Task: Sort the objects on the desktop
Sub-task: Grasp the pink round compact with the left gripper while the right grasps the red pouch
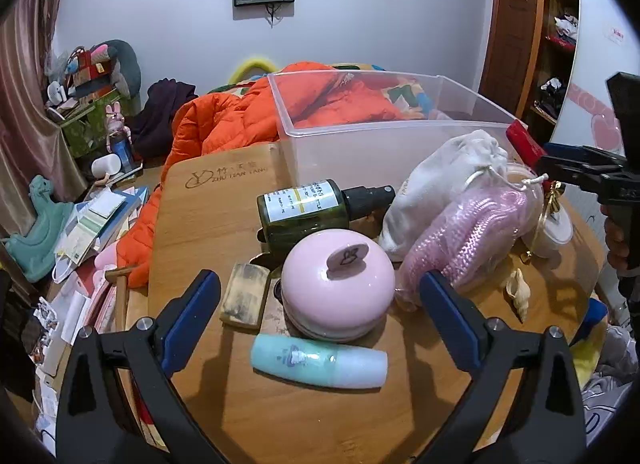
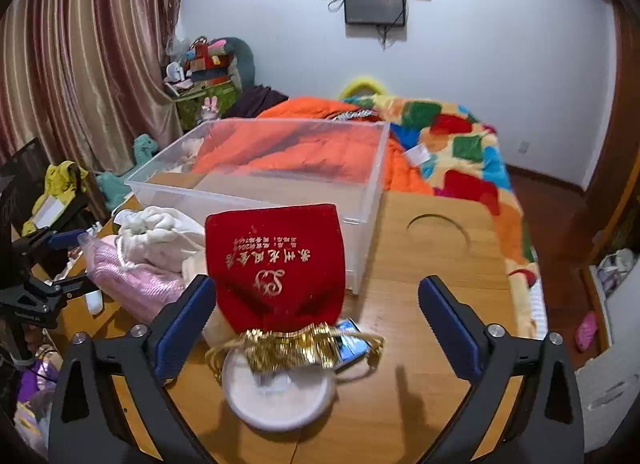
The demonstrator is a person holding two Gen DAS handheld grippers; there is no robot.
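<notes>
My left gripper [image 1: 320, 304] is open over the wooden table [image 1: 320, 416], its fingers either side of a round pink case [image 1: 338, 292]. A pale blue tube [image 1: 319, 360] lies in front of the case, a green spray bottle [image 1: 308, 208] behind it. A white pouch [image 1: 436, 184] and a pink knitted bundle [image 1: 468, 240] lie to the right. My right gripper [image 2: 316, 316] is open; a red velvet pouch [image 2: 276, 264] with gold tassels stands between its fingers, untouched, over a white round lid [image 2: 276, 392]. The clear plastic bin [image 2: 264, 180] stands behind it.
A wooden block [image 1: 244, 296] and a seashell [image 1: 518, 292] lie on the table. An orange jacket [image 1: 224, 124] and a patchwork blanket [image 2: 460, 148] cover the bed behind. Papers and toys clutter the floor [image 1: 80, 232] at left. A round cut-out [image 2: 438, 236] marks the table's right part.
</notes>
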